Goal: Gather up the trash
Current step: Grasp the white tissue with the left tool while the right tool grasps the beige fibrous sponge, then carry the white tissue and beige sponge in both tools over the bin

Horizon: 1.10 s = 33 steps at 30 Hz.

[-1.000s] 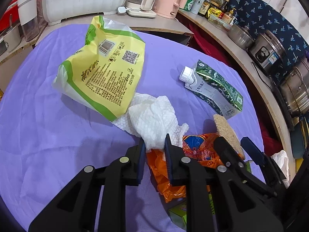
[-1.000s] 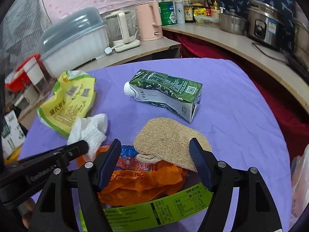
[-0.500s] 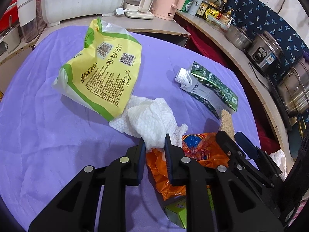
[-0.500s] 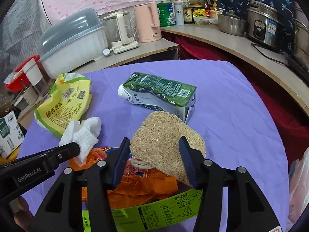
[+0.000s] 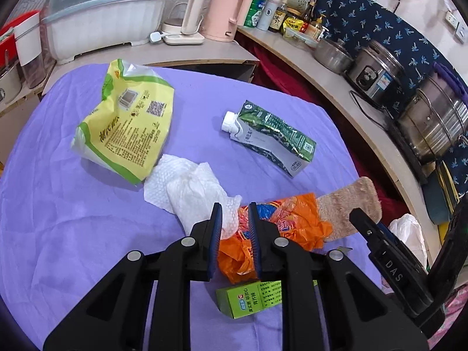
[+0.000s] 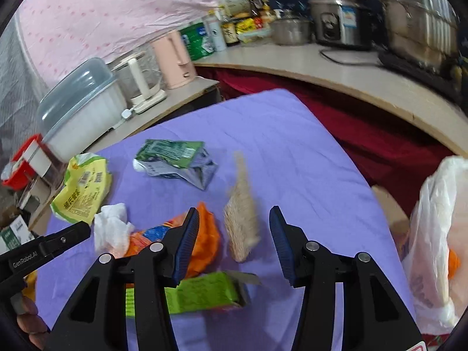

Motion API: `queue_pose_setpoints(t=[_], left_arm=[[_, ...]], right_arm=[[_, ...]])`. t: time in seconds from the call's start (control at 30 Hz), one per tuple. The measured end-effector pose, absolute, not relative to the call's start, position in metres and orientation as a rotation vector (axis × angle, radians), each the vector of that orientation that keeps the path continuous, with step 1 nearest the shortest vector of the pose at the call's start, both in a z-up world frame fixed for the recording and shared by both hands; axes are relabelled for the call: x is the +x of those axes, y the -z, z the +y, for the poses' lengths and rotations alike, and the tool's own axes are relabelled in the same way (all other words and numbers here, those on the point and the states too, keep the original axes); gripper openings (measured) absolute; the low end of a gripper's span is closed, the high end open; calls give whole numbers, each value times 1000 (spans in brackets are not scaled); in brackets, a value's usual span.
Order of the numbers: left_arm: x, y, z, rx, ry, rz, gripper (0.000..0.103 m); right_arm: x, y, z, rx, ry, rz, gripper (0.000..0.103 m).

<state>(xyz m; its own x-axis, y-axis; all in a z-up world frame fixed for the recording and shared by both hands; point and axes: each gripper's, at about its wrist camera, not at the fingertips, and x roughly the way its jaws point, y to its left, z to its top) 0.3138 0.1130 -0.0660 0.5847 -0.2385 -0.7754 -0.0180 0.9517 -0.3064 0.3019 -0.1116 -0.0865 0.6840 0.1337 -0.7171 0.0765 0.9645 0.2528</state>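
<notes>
Trash lies on the purple tablecloth [image 5: 58, 204]: a yellow-green bag [image 5: 125, 128], a crumpled white tissue [image 5: 190, 190], a green milk carton [image 5: 272, 137], an orange wrapper [image 5: 280, 219], a tan loofah pad [image 5: 348, 204] and a green box [image 5: 248, 298]. My left gripper [image 5: 234, 228] hovers over the tissue's tip and the wrapper, jaws a narrow gap apart, holding nothing I can see. My right gripper [image 6: 234, 234] is open. The loofah pad [image 6: 242, 219] stands on edge between its jaws, touching neither, blurred. The wrapper [image 6: 201, 239], box [image 6: 199, 292], carton [image 6: 175, 161] and tissue [image 6: 112, 228] show there too.
A white plastic bag [image 6: 438, 248] hangs off the table's right edge. A curved counter [image 5: 321, 67] with pots, bottles, a pink kettle [image 5: 222, 14] and a covered white bin [image 5: 105, 23] rings the far side. Red cloth [image 6: 365, 134] lies between the table and the counter.
My right gripper had closed in on the loofah pad, then opened wide and lifted back; the pad now stands tilted on edge, loose. The left gripper barely moved.
</notes>
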Motion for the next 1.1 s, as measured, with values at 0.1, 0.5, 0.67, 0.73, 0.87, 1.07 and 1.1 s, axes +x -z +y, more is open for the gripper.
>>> queue_pose_setpoints(t=[0.1,0.5,0.67,0.73,0.87,1.07,1.1], left_arm=[[315,73,116,-310,117,961,18],[322,104,166,-428,29,1018,47],[327,110,165,-461,36,1032,58],[331,110,161,-468,52,1034,58],[338,105,147,-445,67,1008,55],[351,101,136,-411,101,1003,7],[350,98,136,-409,102,993,7]], right_arm=[[303,94,-121,312,-40,837,40],[313,110,-132,400,-72,856,10],[313,112,-133,402,-63,849,9],[312,113,-134,409,-59,846,8],[310,112,-134,421,-57,841,8],[305,105,-134,426,-59,824,7],[304,102,-134,425,-60,817,7]])
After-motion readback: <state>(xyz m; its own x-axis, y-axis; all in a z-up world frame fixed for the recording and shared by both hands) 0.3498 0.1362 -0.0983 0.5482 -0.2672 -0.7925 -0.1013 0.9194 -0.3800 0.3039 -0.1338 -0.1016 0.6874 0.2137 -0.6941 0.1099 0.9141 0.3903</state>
